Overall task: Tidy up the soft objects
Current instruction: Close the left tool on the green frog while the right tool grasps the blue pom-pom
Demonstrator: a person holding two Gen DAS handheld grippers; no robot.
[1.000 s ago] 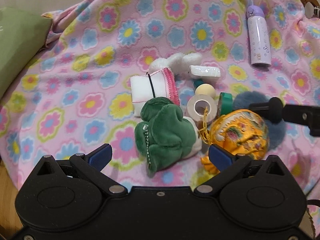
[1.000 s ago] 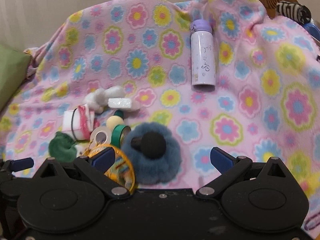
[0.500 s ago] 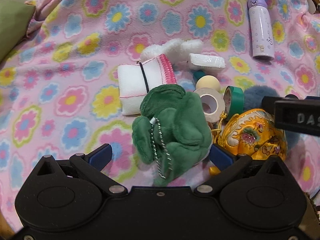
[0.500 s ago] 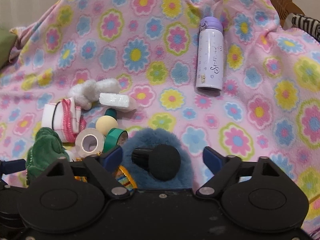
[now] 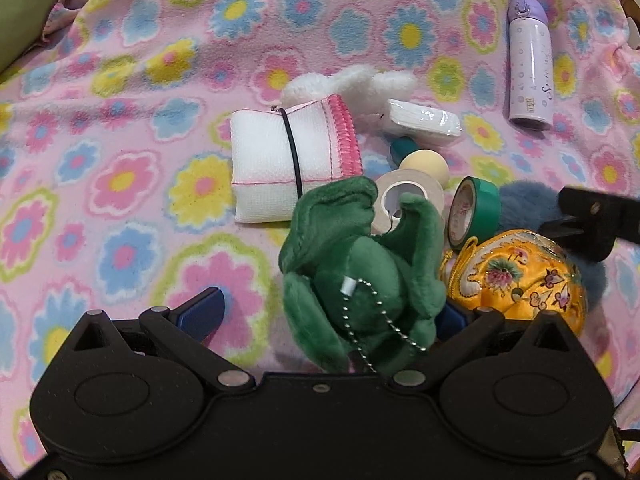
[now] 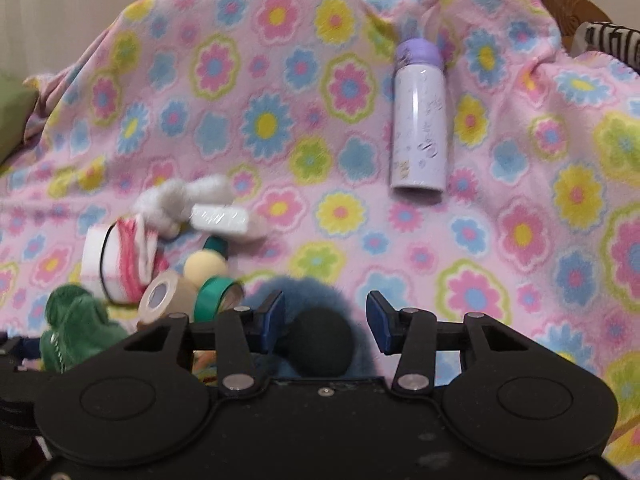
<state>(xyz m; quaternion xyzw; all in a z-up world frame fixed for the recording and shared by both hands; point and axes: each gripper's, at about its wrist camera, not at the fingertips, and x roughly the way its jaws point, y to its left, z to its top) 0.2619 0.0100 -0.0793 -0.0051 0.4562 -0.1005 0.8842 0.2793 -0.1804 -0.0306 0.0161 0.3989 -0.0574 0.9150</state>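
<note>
**Both grippers down in the pile of soft stuff on the flowery blanket**

So everything sits on a pink blanket [image 5: 120, 128] with big flowers. The left gripper [image 5: 326, 312] has its jaws spread wide, and the green plush [image 5: 360, 264] lies between them, much closer to the right-hand pad. That pad is mostly hidden behind the plush, so I can't tell if it touches; the left-hand pad is clearly apart from it. A ball chain hangs off the plush toward the camera.

The right gripper [image 6: 325, 322] has pulled its jaws in narrow around the blue pom-pom [image 6: 308, 292], with a black ball [image 6: 320, 340] sitting right between the pads. The pads look to press into the fur, though the view is a bit blurry there. From the left wrist view you can see the pom-pom [image 5: 520, 204] peeking out behind the yellow pouch [image 5: 516, 276], which lies just beside the plush.

Rest of the pile, all bunched together: a folded white cloth [image 5: 288, 164] with a pink edge and a black band around it, a white fluffy toy [image 5: 352, 84] behind it, a wrapped white packet [image 5: 424, 122], a cream ball [image 5: 424, 166], a beige tape roll [image 5: 412, 196] and a green tape roll [image 5: 476, 212].

A lilac bottle [image 6: 418, 120] lies well apart from the pile, further up the blanket. Green cushion [image 5: 24, 8] at the far left edge.
</note>
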